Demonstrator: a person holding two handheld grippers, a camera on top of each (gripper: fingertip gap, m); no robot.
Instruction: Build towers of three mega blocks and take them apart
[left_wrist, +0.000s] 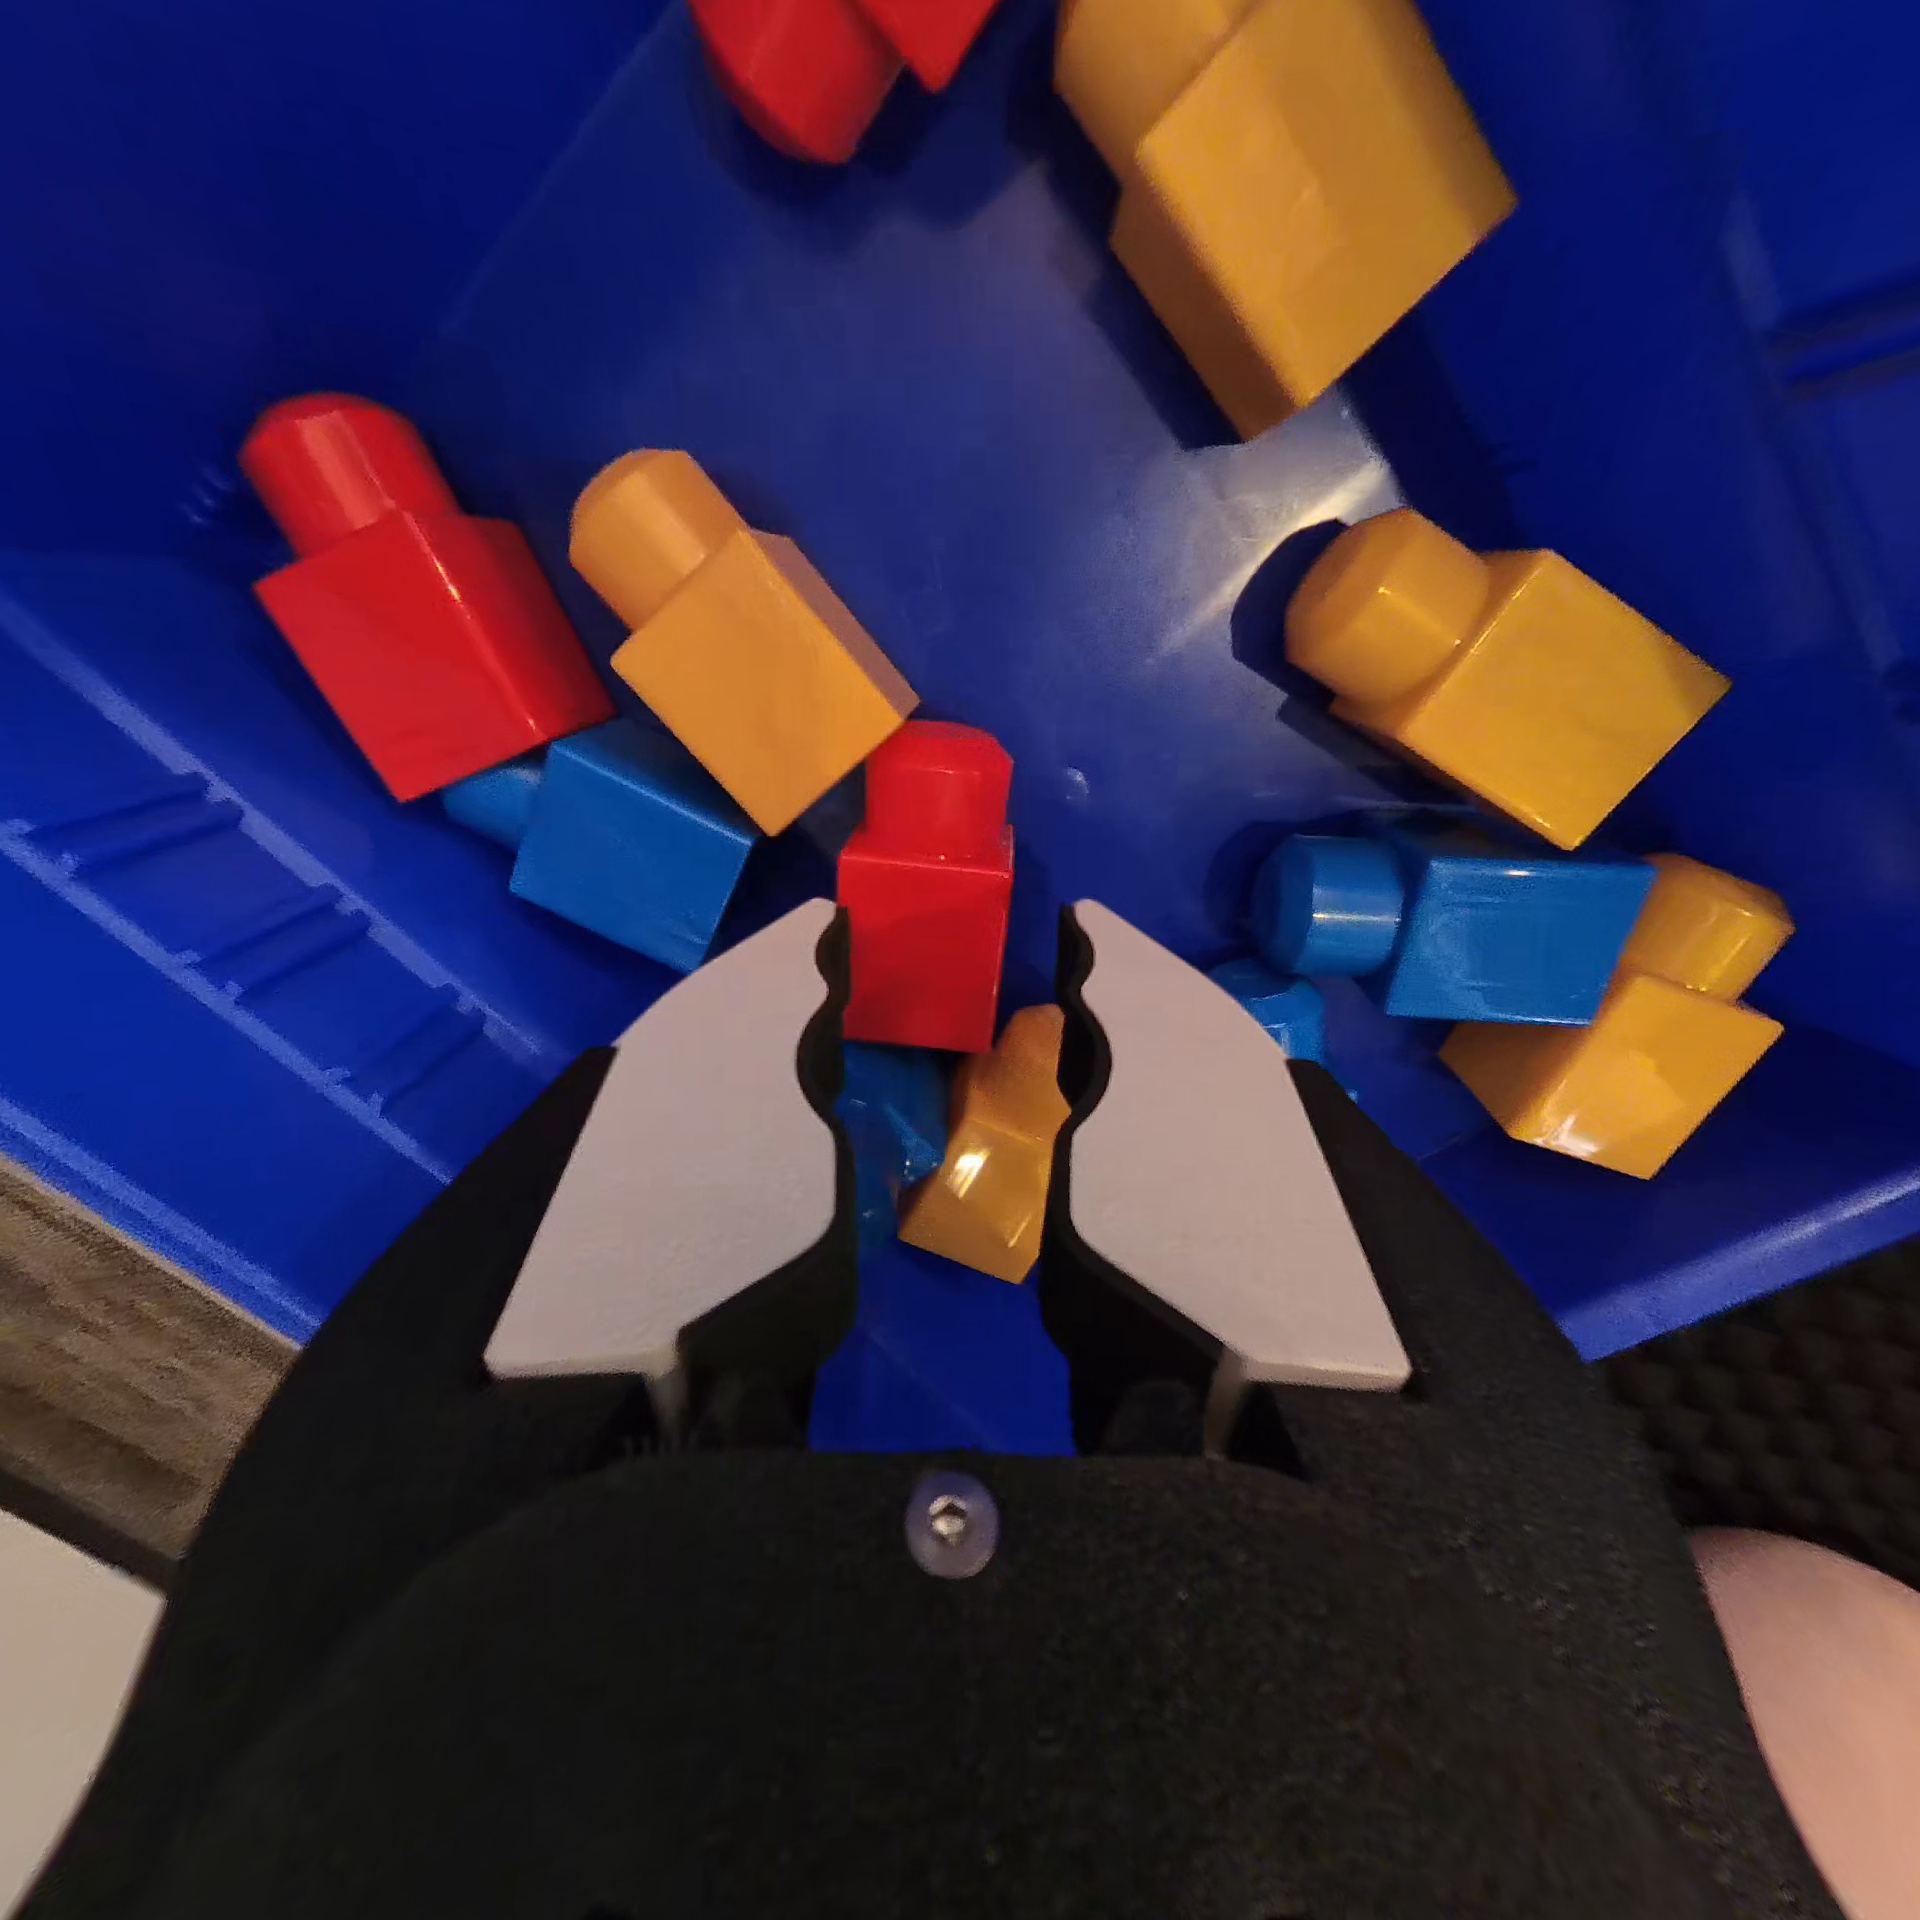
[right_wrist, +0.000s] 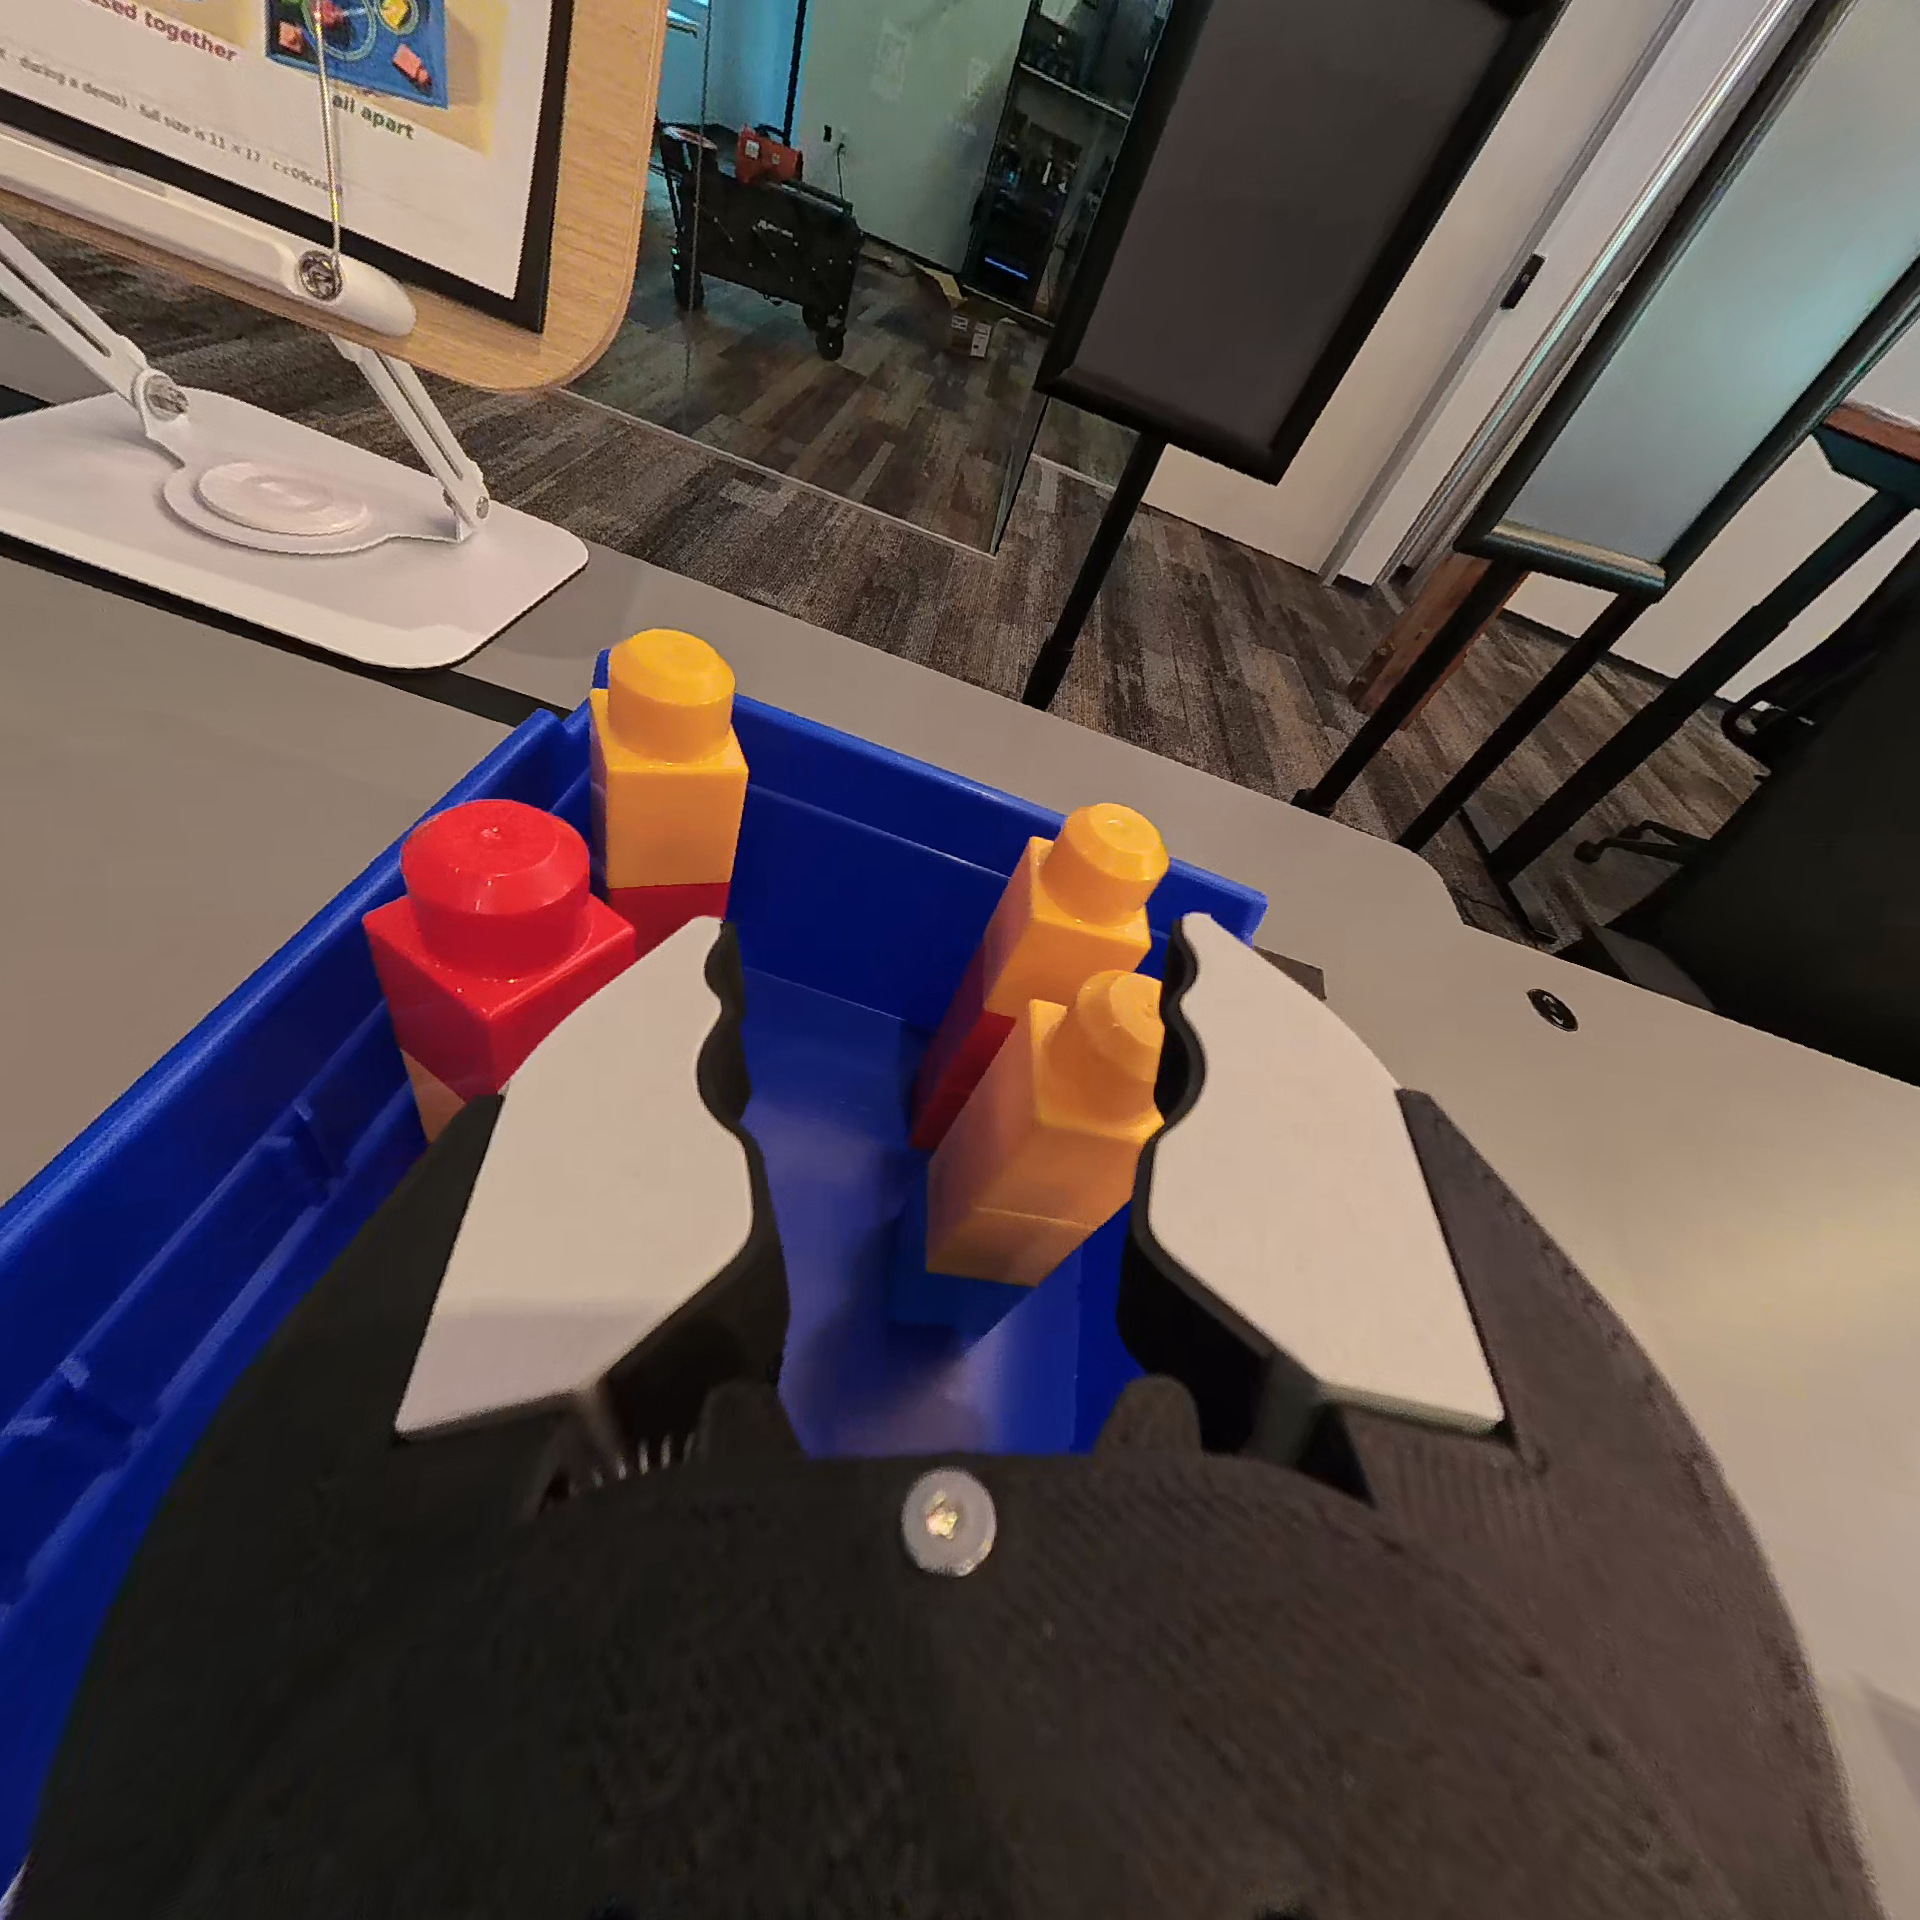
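In the left wrist view my left gripper (left_wrist: 948, 914) reaches into a blue bin (left_wrist: 935, 468) of loose red, yellow and blue blocks. A small red block (left_wrist: 925, 904) stands between its fingers. The left pad (left_wrist: 831, 977) touches it, while a gap shows at the right pad, so it is not gripped. A yellow block (left_wrist: 992, 1153) and a blue block (left_wrist: 883, 1122) lie under the jaws. In the right wrist view my right gripper (right_wrist: 951, 935) is wide open and empty above a second blue bin (right_wrist: 852, 862). A yellow-yellow-blue tower (right_wrist: 1049, 1132) stands close to its right finger.
The second bin also holds a red-topped tower (right_wrist: 499, 966) and two yellow-on-red towers (right_wrist: 665, 790) (right_wrist: 1081, 914). A white stand with a framed sheet (right_wrist: 301, 468) sits at the back left of the grey table (right_wrist: 1558, 1247). A black mat (left_wrist: 1766, 1382) lies beside the first bin. The gap from one gripper's tips to the other's is roughly 60 cm.
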